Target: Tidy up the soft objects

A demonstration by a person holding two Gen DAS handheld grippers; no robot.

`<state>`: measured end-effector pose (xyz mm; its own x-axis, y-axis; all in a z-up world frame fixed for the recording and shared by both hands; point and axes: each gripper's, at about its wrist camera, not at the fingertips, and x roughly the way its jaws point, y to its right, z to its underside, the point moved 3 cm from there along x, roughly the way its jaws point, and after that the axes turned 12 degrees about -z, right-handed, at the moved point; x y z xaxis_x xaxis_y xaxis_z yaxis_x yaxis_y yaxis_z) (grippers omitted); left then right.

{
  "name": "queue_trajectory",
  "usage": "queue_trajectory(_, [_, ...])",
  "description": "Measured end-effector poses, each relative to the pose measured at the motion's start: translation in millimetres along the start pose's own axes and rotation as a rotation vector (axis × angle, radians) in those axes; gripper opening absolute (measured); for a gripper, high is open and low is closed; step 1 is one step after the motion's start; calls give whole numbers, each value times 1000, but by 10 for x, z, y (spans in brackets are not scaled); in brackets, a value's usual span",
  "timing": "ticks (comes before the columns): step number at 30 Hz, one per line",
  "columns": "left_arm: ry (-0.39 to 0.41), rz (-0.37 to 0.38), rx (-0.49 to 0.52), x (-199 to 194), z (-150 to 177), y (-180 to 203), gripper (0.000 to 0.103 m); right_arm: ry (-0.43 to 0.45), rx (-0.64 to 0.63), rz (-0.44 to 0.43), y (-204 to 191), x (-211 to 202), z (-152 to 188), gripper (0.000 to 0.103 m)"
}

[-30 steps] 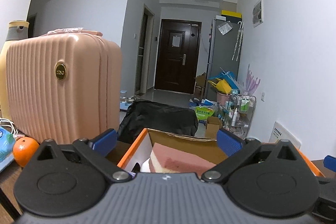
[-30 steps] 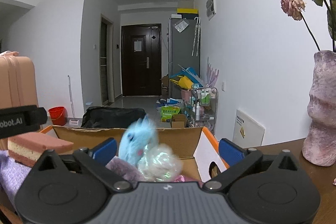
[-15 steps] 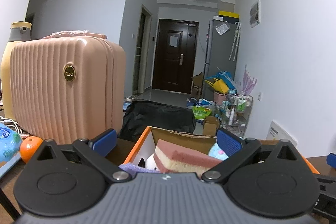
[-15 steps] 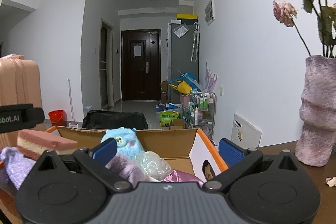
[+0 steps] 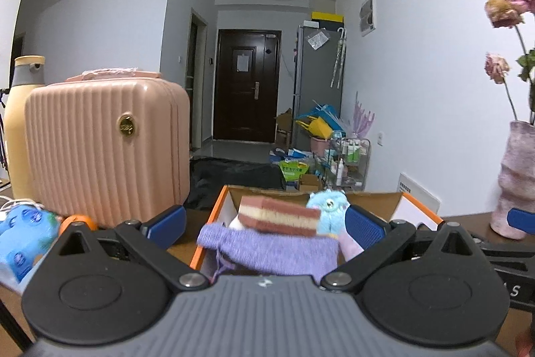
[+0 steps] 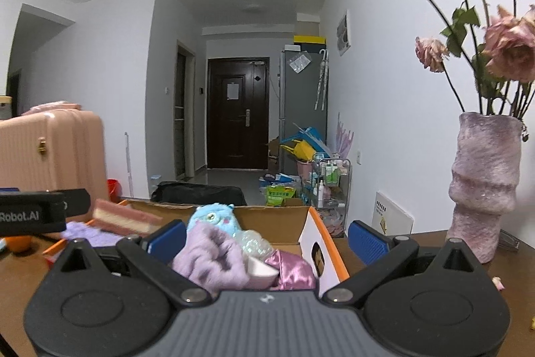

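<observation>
Both grippers are hovering with fingers spread and nothing between them: left gripper and right gripper are facing the orange-edged cardboard box. The box is already holding the pink-and-cream sponge, purple knit cloth, blue plush toy, lilac fuzzy cloth and shiny pink fabric. Judgement: contents are sitting proud of the rim, so any tidying is best done by pressing down gently at centre, keeping clear of the vase.
</observation>
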<state>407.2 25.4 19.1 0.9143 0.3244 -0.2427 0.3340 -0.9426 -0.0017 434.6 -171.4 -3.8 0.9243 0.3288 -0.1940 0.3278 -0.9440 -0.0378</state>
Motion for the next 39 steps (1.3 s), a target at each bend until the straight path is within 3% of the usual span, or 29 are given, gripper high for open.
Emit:
queue_trajectory(12, [-33, 35, 26, -855, 229, -332, 103, -20, 33, -39, -105, -1000, 116, 103])
queue_trajectory(28, [-27, 118, 117, -2365, 620, -587, 103, -33, 39, -52, -424, -2563, 327, 103])
queue_trajectory(39, [-12, 165, 136, -2987, 876, -650, 103, -52, 45, -60, -551, -3249, 624, 103])
